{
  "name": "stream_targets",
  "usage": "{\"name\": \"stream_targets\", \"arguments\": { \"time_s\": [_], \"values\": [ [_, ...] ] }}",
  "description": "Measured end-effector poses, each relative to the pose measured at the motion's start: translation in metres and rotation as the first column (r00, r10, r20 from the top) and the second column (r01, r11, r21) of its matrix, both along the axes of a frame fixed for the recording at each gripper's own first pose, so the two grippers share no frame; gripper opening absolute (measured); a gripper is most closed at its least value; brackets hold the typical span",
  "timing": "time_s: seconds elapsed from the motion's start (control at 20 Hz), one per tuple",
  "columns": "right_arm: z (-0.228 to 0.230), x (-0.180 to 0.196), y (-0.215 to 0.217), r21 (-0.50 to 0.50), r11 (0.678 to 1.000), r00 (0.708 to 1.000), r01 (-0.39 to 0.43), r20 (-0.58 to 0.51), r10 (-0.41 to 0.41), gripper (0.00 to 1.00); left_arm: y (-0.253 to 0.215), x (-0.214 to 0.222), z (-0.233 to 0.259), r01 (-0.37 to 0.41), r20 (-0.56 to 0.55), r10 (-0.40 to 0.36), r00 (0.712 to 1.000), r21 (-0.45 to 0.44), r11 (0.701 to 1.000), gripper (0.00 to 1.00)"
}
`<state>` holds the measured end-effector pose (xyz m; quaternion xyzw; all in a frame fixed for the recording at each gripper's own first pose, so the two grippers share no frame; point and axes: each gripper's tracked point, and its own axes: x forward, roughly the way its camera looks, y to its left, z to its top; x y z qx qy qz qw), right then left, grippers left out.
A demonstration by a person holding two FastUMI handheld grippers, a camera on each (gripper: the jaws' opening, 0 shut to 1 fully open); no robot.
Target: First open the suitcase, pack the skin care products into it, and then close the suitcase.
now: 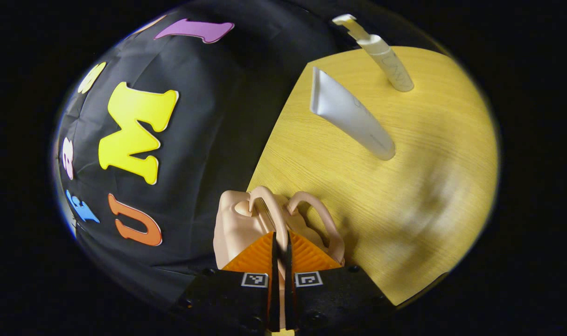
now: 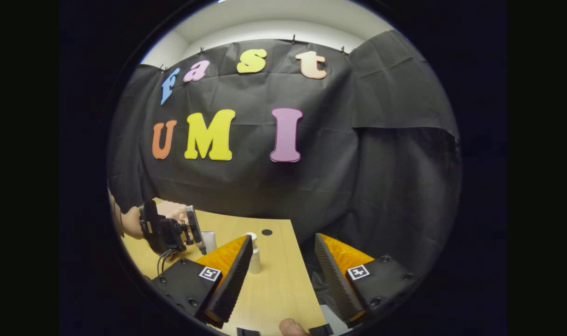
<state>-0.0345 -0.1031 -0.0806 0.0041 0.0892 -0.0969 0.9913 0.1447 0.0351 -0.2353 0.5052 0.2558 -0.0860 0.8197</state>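
A small pale pink suitcase (image 1: 239, 224) with two looped handles lies at the edge of the wooden table (image 1: 404, 196), right in front of my left gripper (image 1: 280, 237). That gripper is shut on one handle loop (image 1: 270, 210), and a strip of pink shows between its fingers. A white tube (image 1: 353, 119) stands on its cap farther along the table. Beyond it stands a cream pump bottle (image 1: 388, 58). My right gripper (image 2: 283, 242) hangs open over the table's far corner with nothing between its fingers. Ahead of it are the pump bottle (image 2: 254, 254) and the tube (image 2: 209, 240).
In the right gripper view a hand (image 2: 130, 224) holds the left gripper (image 2: 169, 231) at the left over the table (image 2: 274, 280). A small dark dot (image 2: 267, 232) marks the tabletop near the back edge. The black cloth wall (image 2: 311, 196) rises just behind the table.
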Motion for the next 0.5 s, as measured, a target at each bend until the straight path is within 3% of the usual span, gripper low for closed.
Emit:
{"name": "stream_targets", "arguments": {
  "time_s": [0.25, 0.5],
  "values": [
    [0.018, 0.007, 0.047, -0.031, 0.999, 0.999, 0.044, 0.021, -0.043, 0.8, 0.022, -0.003, 0.05, 0.01, 0.021, -0.006, 1.0, -0.186, 0.982, 0.03],
    [0.037, 0.022, 0.096, -0.008, 0.997, 0.997, 0.078, 0.019, -0.077, 0.8, 0.079, -0.007, 0.113, 0.005, 0.073, 0.027, 0.997, -0.397, 0.918, 0.03]
  ]
}}
